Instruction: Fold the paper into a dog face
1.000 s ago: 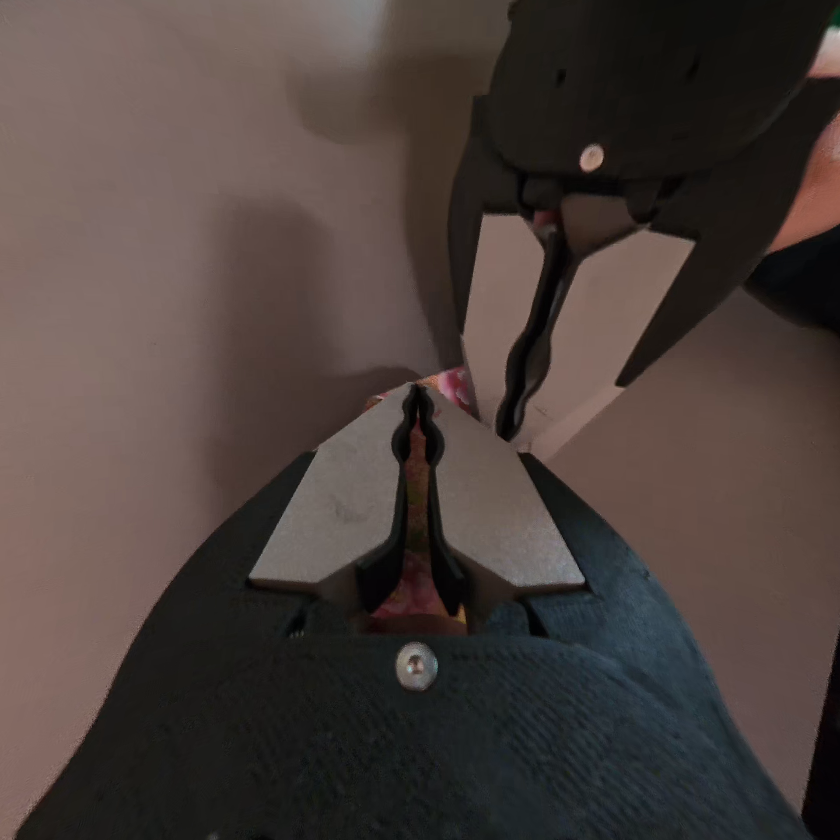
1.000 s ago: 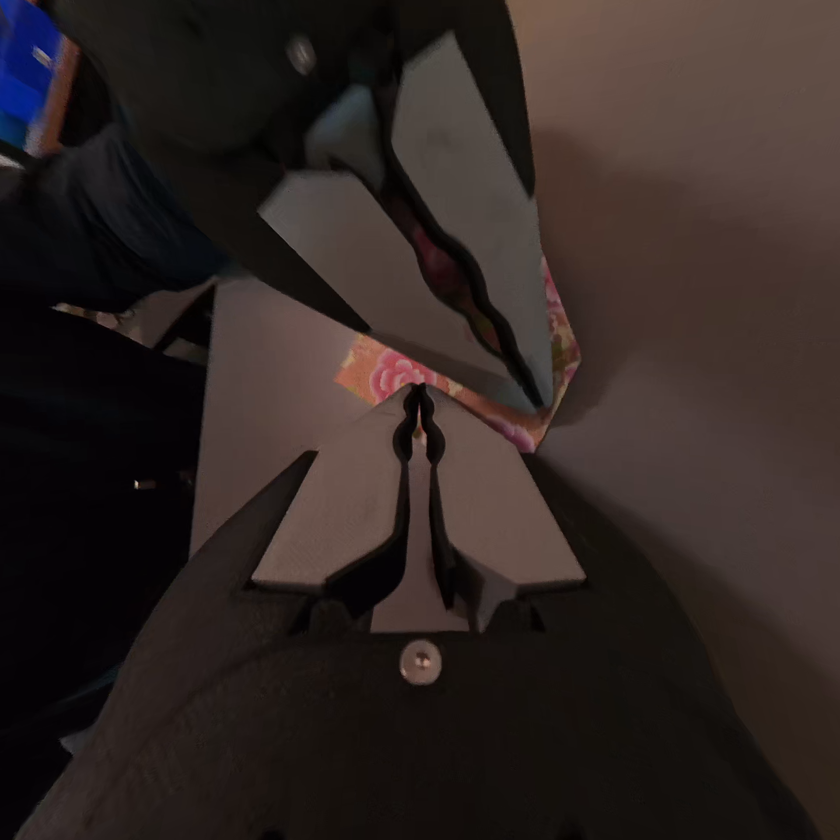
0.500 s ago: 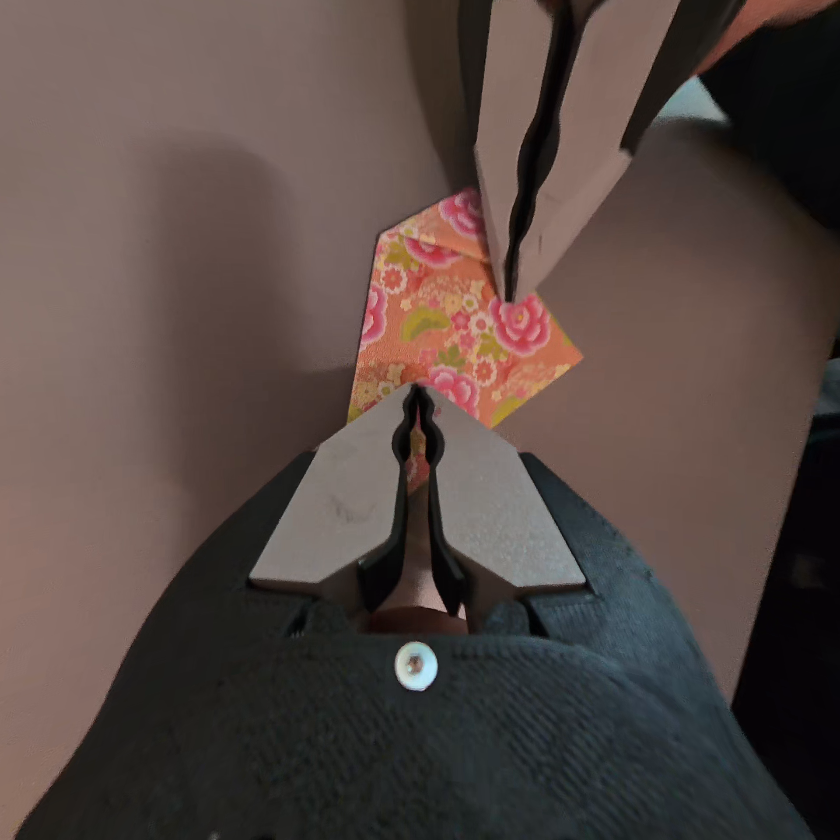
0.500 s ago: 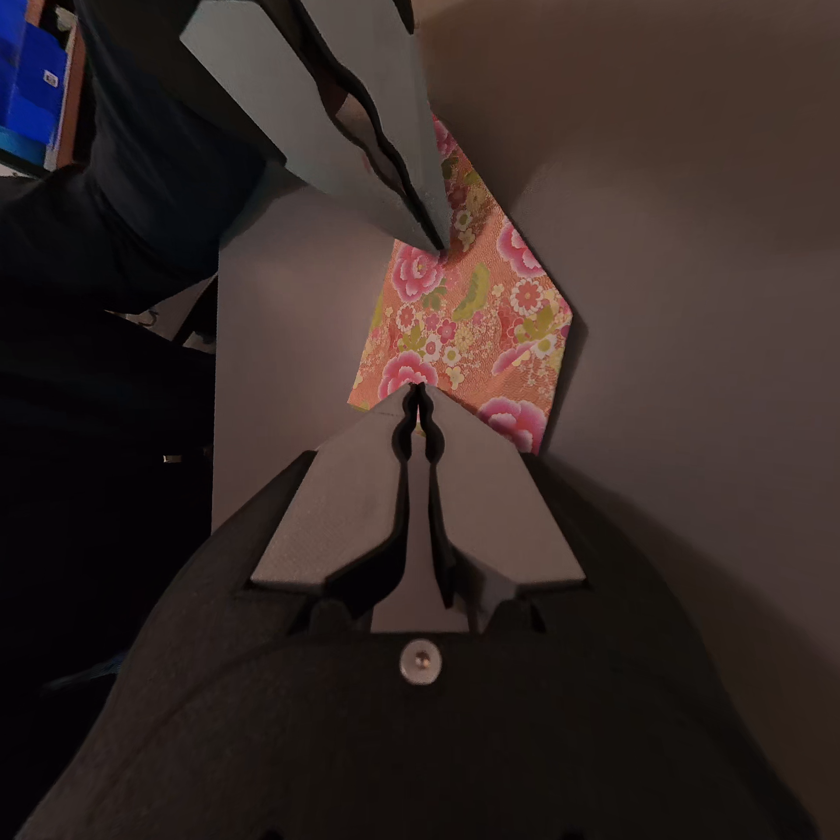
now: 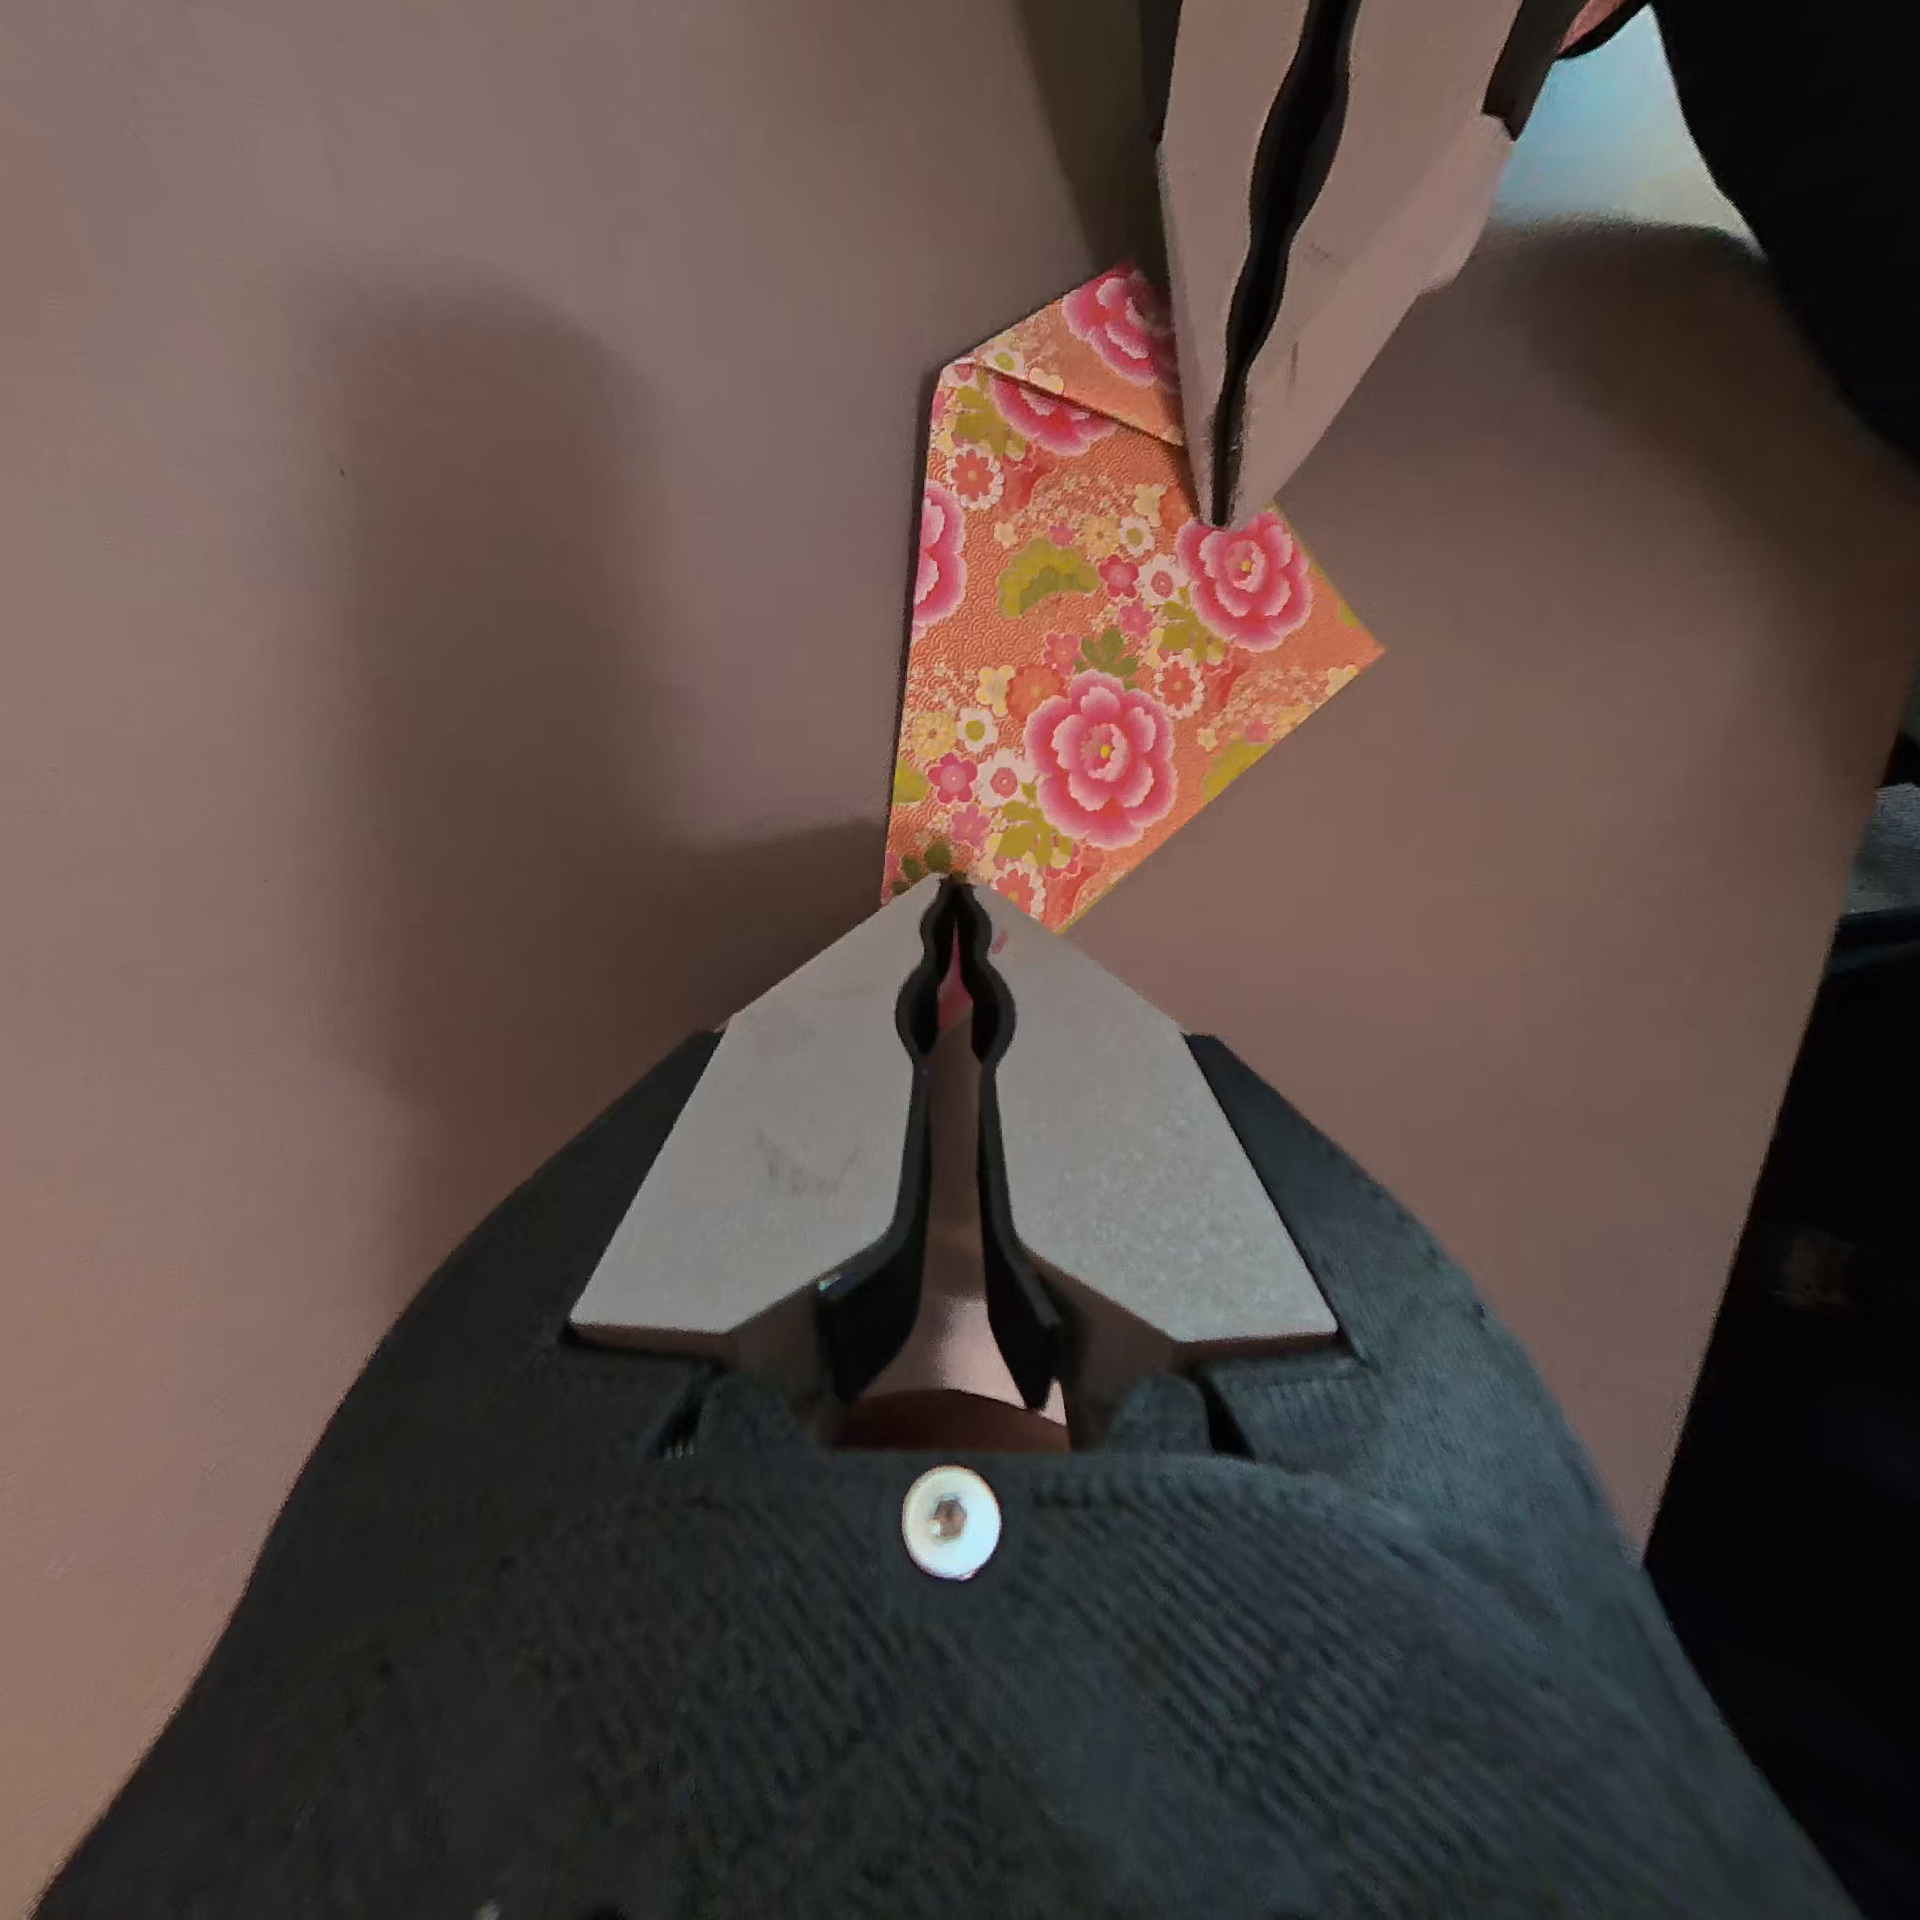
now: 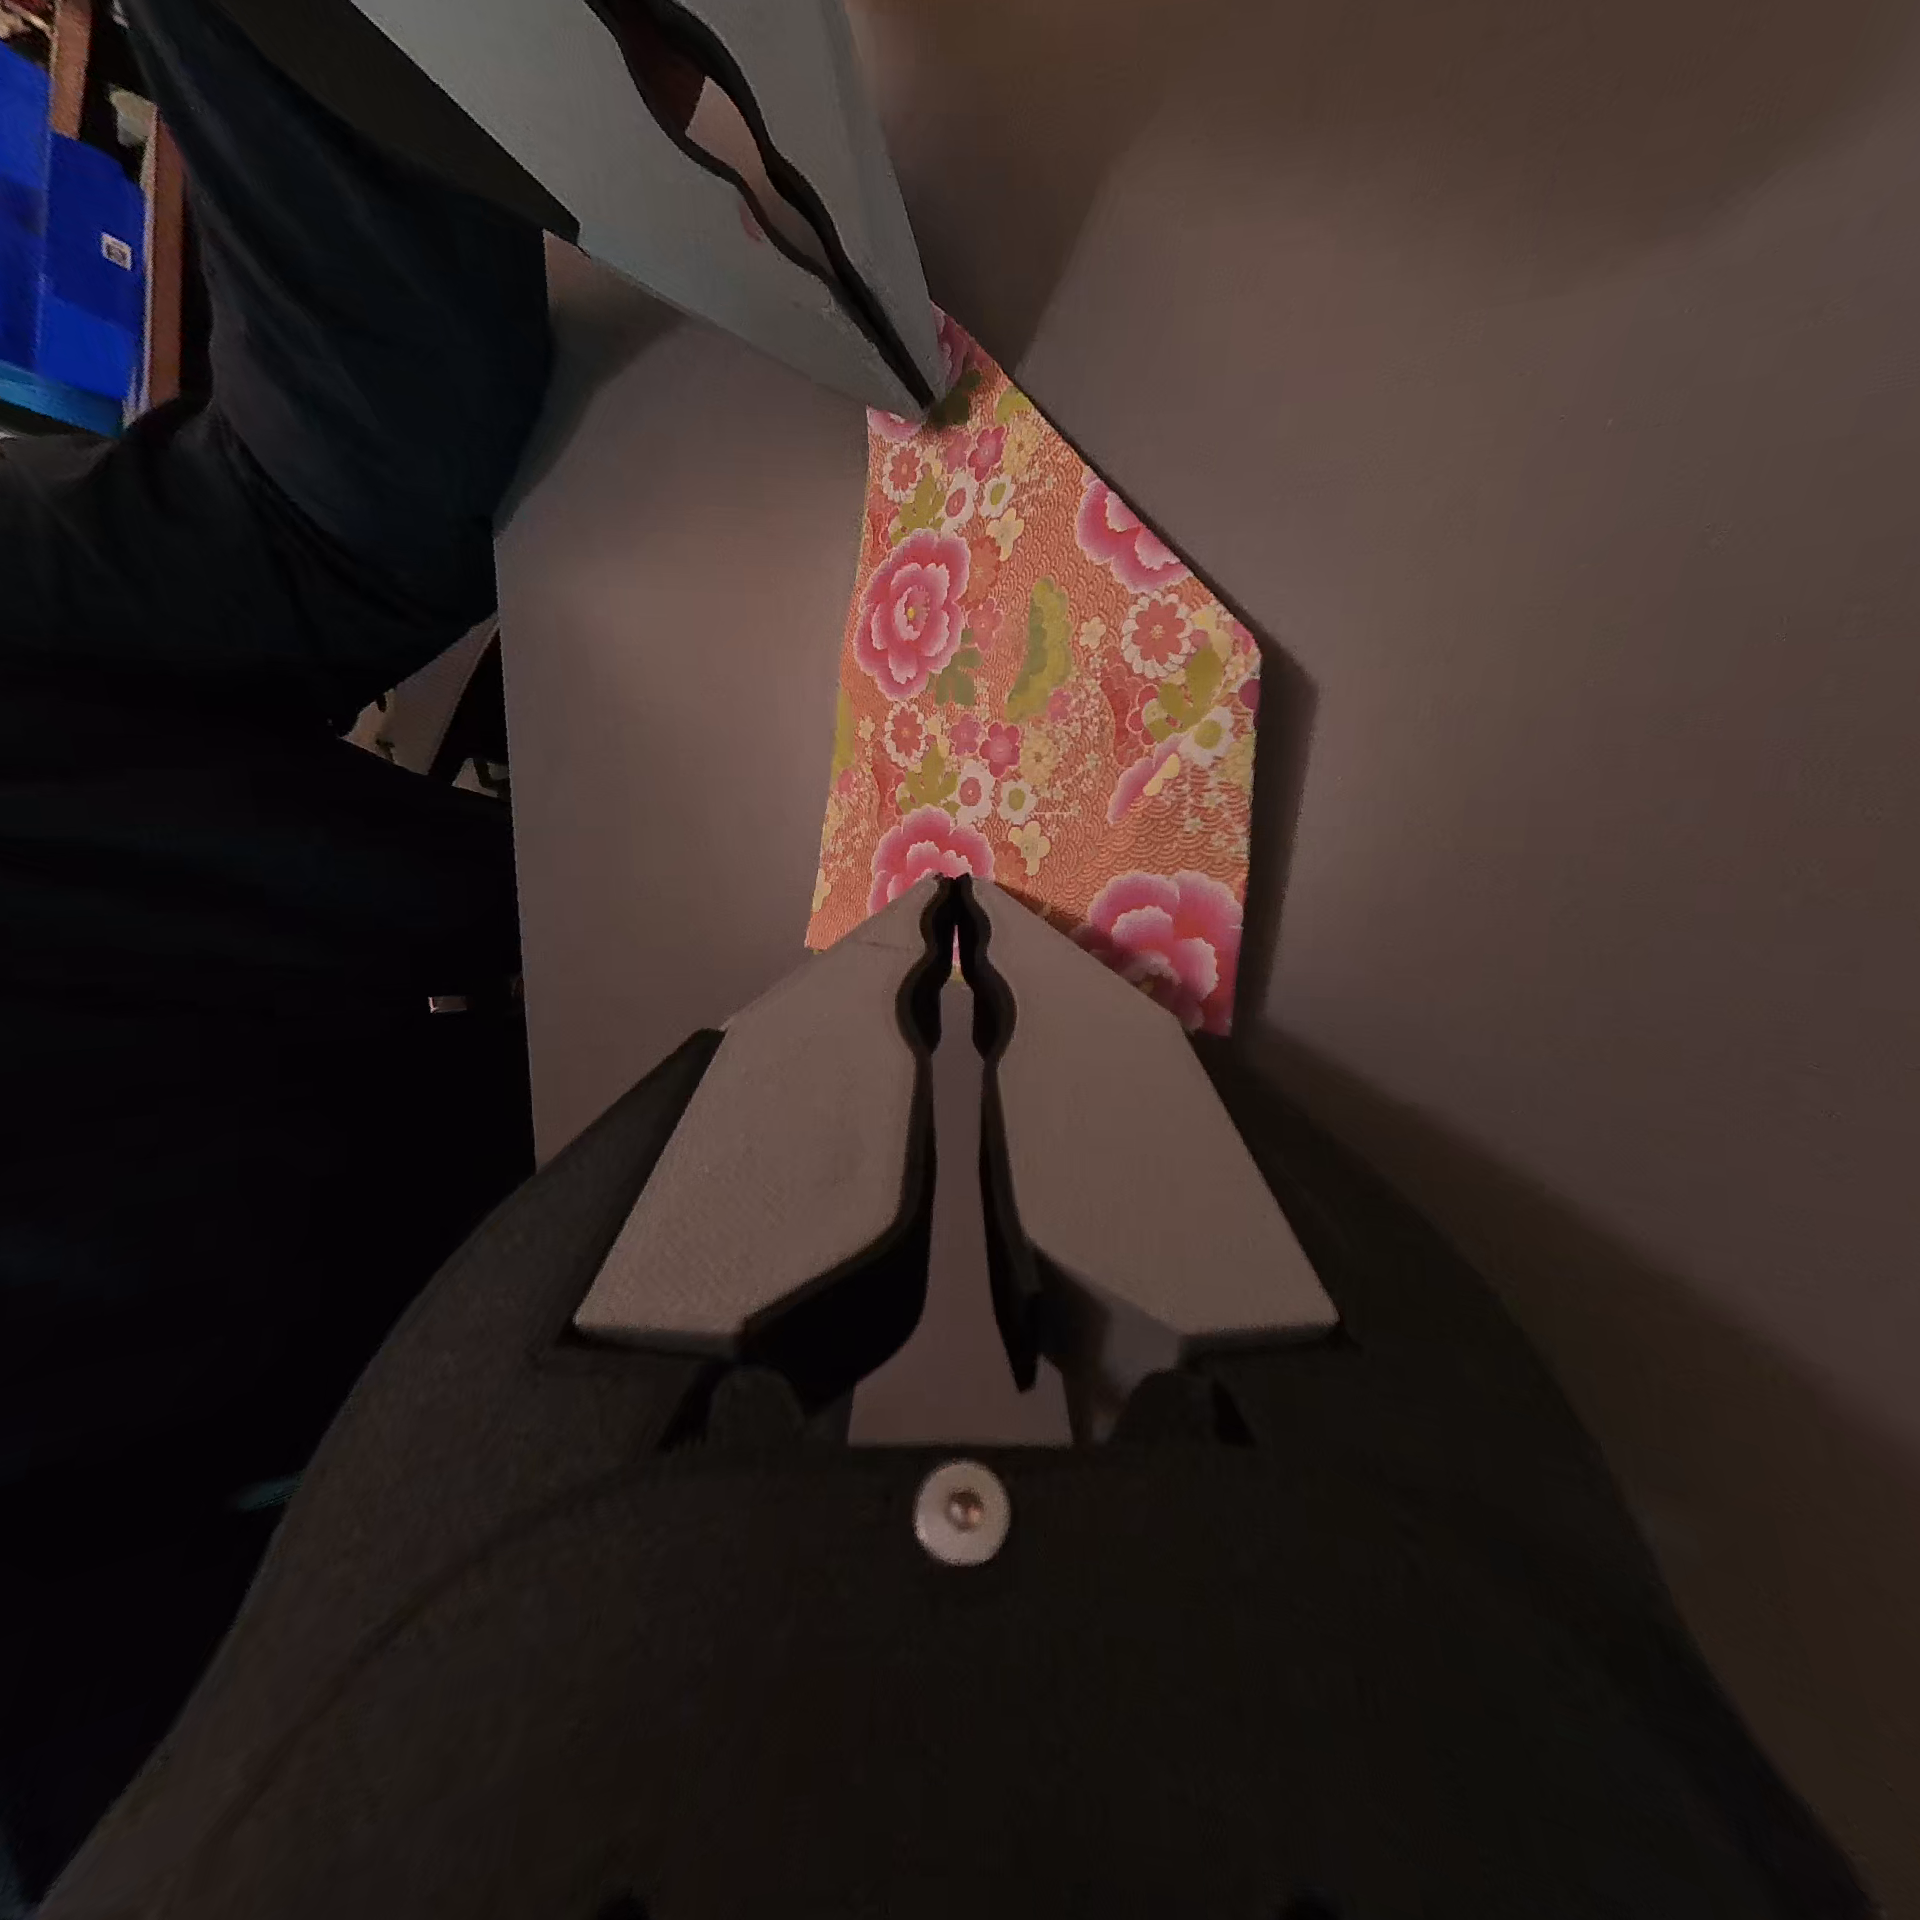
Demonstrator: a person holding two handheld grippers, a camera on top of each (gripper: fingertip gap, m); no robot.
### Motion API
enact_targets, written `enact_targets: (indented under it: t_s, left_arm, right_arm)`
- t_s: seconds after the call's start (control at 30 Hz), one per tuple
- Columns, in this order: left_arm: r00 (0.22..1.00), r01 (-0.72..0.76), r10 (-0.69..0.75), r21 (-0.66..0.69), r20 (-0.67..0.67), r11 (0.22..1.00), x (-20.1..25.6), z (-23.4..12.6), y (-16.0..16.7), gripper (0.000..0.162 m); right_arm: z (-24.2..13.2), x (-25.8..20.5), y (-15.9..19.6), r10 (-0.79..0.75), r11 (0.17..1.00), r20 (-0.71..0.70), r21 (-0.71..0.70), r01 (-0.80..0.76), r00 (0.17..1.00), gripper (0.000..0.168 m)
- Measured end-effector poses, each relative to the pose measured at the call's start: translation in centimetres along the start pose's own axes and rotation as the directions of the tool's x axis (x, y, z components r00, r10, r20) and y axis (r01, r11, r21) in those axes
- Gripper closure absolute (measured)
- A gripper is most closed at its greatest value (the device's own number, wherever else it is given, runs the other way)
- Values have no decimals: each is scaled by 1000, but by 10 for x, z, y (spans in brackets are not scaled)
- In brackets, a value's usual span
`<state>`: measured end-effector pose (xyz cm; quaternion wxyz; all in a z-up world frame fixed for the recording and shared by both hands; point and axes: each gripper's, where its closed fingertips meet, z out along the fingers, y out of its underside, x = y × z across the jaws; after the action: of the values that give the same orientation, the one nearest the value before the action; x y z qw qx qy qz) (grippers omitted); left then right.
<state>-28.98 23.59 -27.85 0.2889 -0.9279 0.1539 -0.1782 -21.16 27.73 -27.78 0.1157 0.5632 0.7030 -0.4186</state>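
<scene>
While both of my tongs are squeezed together, neither one is gripping anything that I can make out. My left gripper [image 5: 951,883] has its grey fingers [image 5: 821,1132] pressed tip to tip, and those tips sit right on the near corner of the paper [image 5: 1081,665], so it looks like I'm pinning that corner down rather than pinching it. Can't tell for sure whether a sliver of paper is caught between the tips, since there's a bit of pink showing through the wavy slot behind them.

My right gripper [image 6: 954,881] is the same deal: fingers together, tips planted on the paper [image 6: 1039,707] near its opposite end. From the left wrist view it [image 5: 1226,509] comes down from the top of the frame, with its point touching a big pink flower just below a small folded-over flap. From the right wrist view my left gripper [image 6: 930,400] reaches in from the upper left, poking the far corner.

So the paper is flat between the two tips, lying on the table [image 5: 468,623], a plain brownish-grey surface. It's orange with pink flowers and green leaves, already folded into an angular shape with slanted edges. Off to the left in the right wrist view there's a dark sleeve [image 6: 312,468] and some blue bins [image 6: 62,239] behind it.
</scene>
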Motion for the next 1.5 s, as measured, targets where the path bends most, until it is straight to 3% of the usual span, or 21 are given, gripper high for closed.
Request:
enact_targets:
  t_s: [0.1,0.27,0.47,0.6,1.1,1.3,1.37,1.5]
  left_arm:
    - [1000,-3,3,9,0,1000,1,2,-3,162]
    - [1000,-7,7,11,-1,1000,1,4,-4,162]
    - [1000,-13,13,17,-4,1000,2,6,-7,162]
    - [1000,-18,19,19,-7,1000,2,6,-7,162]
    - [999,-23,23,17,33,1000,-7,-12,0,162]
    - [998,42,-41,36,-43,998,-5,-23,6,162]
    - [993,78,-75,33,-96,996,0,-23,7,140]
    - [972,173,-157,79,-176,982,2,-30,0,138]
  right_arm:
    - [-3,2,-1,-20,1000,-30,9,20,999,168]
    - [-2,-21,-45,-85,979,11,185,81,996,168]
    - [41,-26,-61,-155,982,-66,103,161,986,168]
    - [43,-5,-60,-136,987,-193,62,150,972,168]
    - [47,-1,-62,-101,988,-151,99,117,983,168]
    - [47,-1,-61,-92,989,-136,107,107,986,168]
    - [47,-1,-61,-90,989,-134,107,105,987,168]
    - [47,-2,-60,-87,989,-129,107,101,988,168]
